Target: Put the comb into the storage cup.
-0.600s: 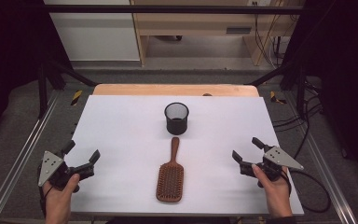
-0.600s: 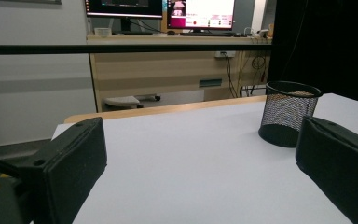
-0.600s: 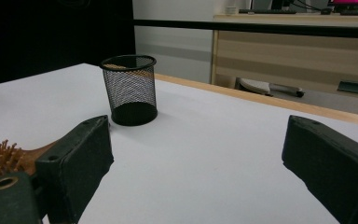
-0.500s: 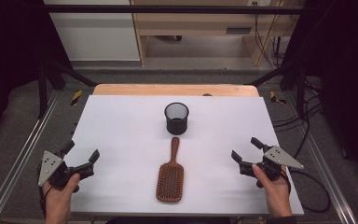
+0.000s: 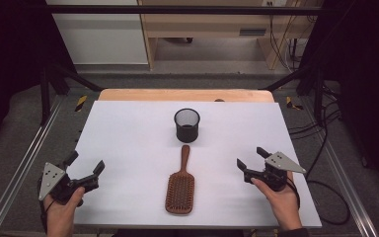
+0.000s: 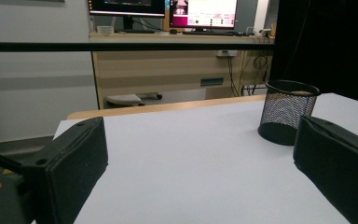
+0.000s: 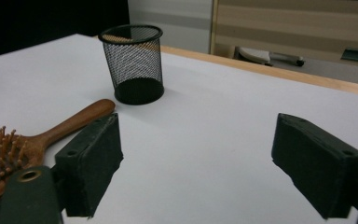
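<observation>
Between both pairs of jaws nothing was held; the left gripper (image 5: 85,168) and right gripper (image 5: 250,159) stood spread wide and empty. Midway between them lay the brush (image 5: 180,185), handle toward the cup (image 5: 187,124) beyond. A careless reach could probably knock the light cup over or skid the brush across the bench (image 5: 128,133).

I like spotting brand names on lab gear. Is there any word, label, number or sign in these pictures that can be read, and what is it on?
None can be read.
The bright pink-and-white computer screen on the far desk shows writing, too small and blurred to read.
The dark computer screen beside it: blurred as well.
The black wire-mesh cup, the brown wooden paddle hairbrush and the white table top carry no visible lettering.
</observation>
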{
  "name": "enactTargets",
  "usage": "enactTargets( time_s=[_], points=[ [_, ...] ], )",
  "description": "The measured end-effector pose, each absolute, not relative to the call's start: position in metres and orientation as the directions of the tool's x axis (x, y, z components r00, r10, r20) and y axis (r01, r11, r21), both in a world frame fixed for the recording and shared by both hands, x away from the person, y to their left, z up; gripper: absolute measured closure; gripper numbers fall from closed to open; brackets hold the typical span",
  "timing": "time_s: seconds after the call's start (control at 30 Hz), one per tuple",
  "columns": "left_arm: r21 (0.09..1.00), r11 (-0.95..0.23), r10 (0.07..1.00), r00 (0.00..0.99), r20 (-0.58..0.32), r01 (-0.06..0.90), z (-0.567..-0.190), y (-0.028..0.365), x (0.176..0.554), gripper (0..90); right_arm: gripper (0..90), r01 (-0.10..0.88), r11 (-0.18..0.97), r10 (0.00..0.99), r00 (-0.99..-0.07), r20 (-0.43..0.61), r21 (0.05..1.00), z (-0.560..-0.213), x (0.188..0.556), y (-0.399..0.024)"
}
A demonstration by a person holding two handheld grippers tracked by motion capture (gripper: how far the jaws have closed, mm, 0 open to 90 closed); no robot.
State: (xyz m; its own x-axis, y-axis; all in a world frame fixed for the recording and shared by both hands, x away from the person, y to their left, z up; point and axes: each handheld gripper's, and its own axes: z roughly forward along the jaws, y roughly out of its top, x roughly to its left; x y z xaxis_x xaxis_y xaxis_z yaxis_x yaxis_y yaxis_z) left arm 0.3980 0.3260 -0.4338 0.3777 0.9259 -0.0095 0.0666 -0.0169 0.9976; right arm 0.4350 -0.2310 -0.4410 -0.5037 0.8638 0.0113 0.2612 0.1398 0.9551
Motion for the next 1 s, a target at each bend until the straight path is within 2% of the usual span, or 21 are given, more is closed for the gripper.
enactTargets(
  time_s=[0.17, 0.23, 0.27, 0.43, 0.6, 0.77, 1.0],
  points=[
    [0.998, -0.018, 0.925, 0.379, -0.008, 0.066, -0.433, 0.325, 0.398, 3.5, 45.3, 0.273, 0.204, 0.846, -0.533, -0.028, 0.940, -0.431, 0.442, -0.215],
    [0.998, -0.021, 0.923, 0.385, -0.005, 0.065, -0.433, 0.325, 0.397, 3.5, 48.8, 0.269, 0.218, 0.839, -0.543, -0.039, 0.938, -0.429, 0.443, -0.211],
    [0.998, -0.025, 0.923, 0.386, -0.002, 0.065, -0.433, 0.325, 0.397, 3.5, 59.4, 0.252, 0.262, 0.816, -0.574, -0.075, 0.932, -0.424, 0.445, -0.200],
    [0.997, -0.032, 0.922, 0.387, 0.004, 0.065, -0.433, 0.323, 0.396, 3.5, 75.3, 0.226, 0.329, 0.775, -0.619, -0.125, 0.917, -0.414, 0.455, -0.178],
    [0.997, -0.037, 0.921, 0.389, 0.009, 0.065, -0.433, 0.322, 0.397, 3.5, 84.9, 0.197, 0.396, 0.720, -0.673, -0.170, 0.897, -0.401, 0.467, -0.151],
    [0.997, -0.043, 0.920, 0.391, 0.015, 0.062, -0.433, 0.322, 0.396, 3.5, 90.0, 0.191, 0.437, 0.680, -0.709, -0.185, 0.879, -0.392, 0.479, -0.128],
    [0.997, -0.047, 0.921, 0.390, 0.019, 0.063, -0.433, 0.323, 0.397, 3.6, 90.0, 0.192, 0.500, 0.636, -0.743, -0.207, 0.845, -0.391, 0.494, -0.102]
  ],
)
